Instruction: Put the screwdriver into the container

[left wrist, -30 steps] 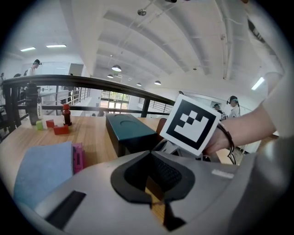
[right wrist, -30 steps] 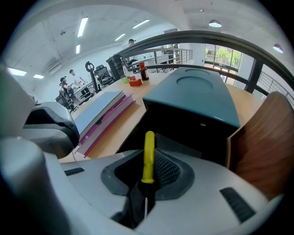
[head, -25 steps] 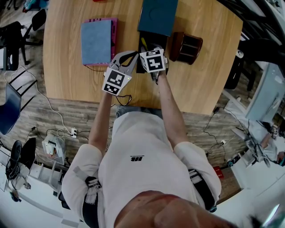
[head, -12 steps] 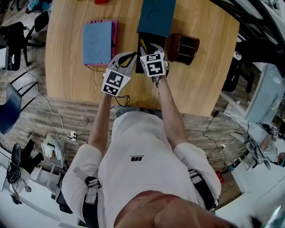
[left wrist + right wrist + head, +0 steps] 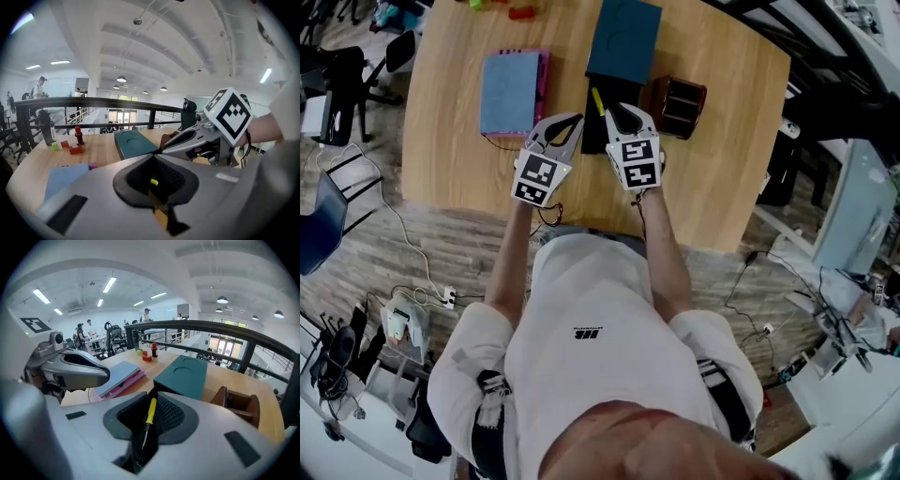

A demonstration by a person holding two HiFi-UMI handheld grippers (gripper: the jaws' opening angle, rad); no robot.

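The yellow-handled screwdriver (image 5: pixel 596 100) lies in the black container (image 5: pixel 592 137) in front of the teal box (image 5: pixel 624 42). In the right gripper view the screwdriver (image 5: pixel 150 411) shows through the gap between the jaws, lying free in the container below. My right gripper (image 5: pixel 623 116) hovers just right of it, jaws closing with nothing pressed between them. My left gripper (image 5: pixel 562 126) hangs left of the container with its tips together and nothing held. Through its notch only the screwdriver's yellow handle end (image 5: pixel 153 181) shows.
A brown wooden organiser (image 5: pixel 679 101) stands right of the container. A blue notebook on a pink one (image 5: pixel 510 92) lies to the left. Small red and green items (image 5: pixel 517 12) sit at the table's far edge. The wooden table's near edge (image 5: pixel 581 217) is close to the person's body.
Both grippers have shifted a little toward the far side of the table. The right gripper now sits lower right of the screwdriver, which stays in the container.
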